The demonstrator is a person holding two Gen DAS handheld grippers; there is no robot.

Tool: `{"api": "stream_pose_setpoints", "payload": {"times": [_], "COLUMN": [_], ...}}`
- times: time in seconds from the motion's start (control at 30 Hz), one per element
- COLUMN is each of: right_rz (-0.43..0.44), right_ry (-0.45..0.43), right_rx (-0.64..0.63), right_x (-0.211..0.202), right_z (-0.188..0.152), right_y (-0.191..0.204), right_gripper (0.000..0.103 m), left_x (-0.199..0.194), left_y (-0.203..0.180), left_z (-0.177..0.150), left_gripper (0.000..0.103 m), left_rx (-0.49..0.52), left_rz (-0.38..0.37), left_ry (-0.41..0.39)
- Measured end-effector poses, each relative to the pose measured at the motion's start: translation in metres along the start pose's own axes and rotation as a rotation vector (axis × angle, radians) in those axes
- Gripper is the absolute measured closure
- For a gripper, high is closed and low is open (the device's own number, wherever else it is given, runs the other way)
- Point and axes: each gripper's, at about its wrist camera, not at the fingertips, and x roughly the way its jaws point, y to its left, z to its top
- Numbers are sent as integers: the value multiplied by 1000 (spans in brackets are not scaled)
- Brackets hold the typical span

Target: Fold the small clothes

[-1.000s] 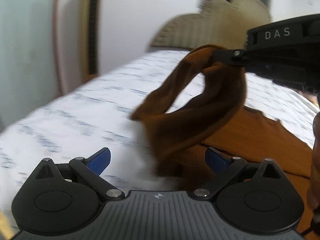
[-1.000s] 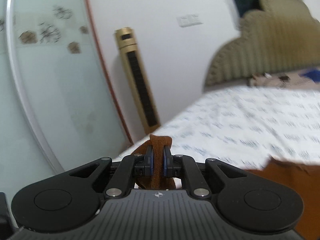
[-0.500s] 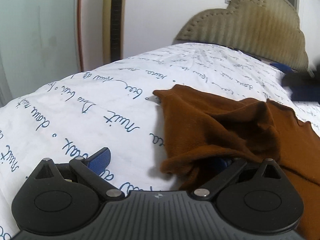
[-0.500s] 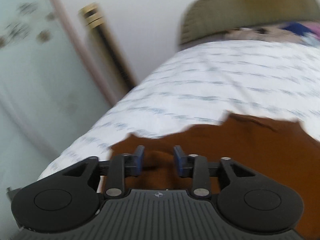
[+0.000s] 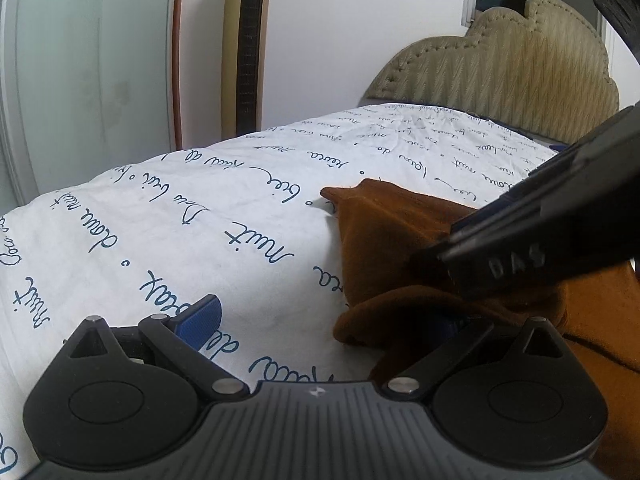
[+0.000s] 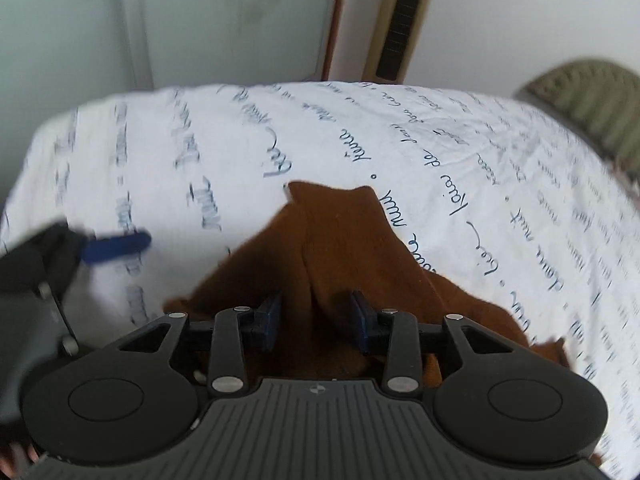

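The brown cloth (image 5: 384,240) lies bunched on the bed (image 5: 200,240). The left tongs (image 5: 332,316) are spread wide, one blue pad under a fold. Only the right view shows the right tongs (image 6: 316,320) parted, straddling a ridge without squeezing.

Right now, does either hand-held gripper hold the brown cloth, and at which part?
Neither. The right hand-held gripper stands open astride a ridge of the brown cloth; the left hand-held gripper is open too.
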Motion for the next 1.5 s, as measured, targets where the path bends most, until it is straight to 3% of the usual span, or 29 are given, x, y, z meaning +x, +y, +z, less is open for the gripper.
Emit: {"api": "stream_pose_setpoints", "payload": {"times": [0.1,0.2,0.3,0.43,0.53,0.67,0.77,1.0,1.13,1.27,1.37,1.43,1.5], "right_rz": [73,104,59,73,-10,-35,16,-48,-41,-97,-114,-98,-115], "right_ry": [-5,-71,-66,-35,-19,-33,-39,7,-6,-27,-40,-48,-65], "right_rx": [32,100,60,-4,-92,-136,-121,-162,-163,-208,-183,-128,-79], "right_x": [-6,-22,-23,-21,-13,-8,-17,-19,-6,12,23,24,22], "right_z": [-4,-4,-3,-10,-14,-11,-9,-19,-16,-4,3,4,1], "right_y": [-7,-19,-23,-21,-9,-4,-12,-19,-14,-1,0,-5,-9], "right_gripper": [65,65,65,65,65,65,65,65,66,66,76,91,97], "left_x": [1,0,0,-2,-2,-2,-2,-2,-2,-2,-2,-2,-1], "left_y": [0,0,-1,3,3,4,3,3,3,3,3,3,2], "left_z": [0,-1,-1,-2,-2,-2,-2,-2,-2,-2,-2,-2,-2], "left_gripper": [1,1,1,1,1,1,1,1,1,1,1,1,1], "left_rx": [0,-3,-1,-23,-29,-28,-27,-27,-27,-26,-26,-24,-23], "left_rz": [0,0,8,6,4,3,5,5,5,6,6,8,11], "left_ry": [3,1,1,-10,-10,-8,-6,-6,-6,-5,-5,-4,0]}}
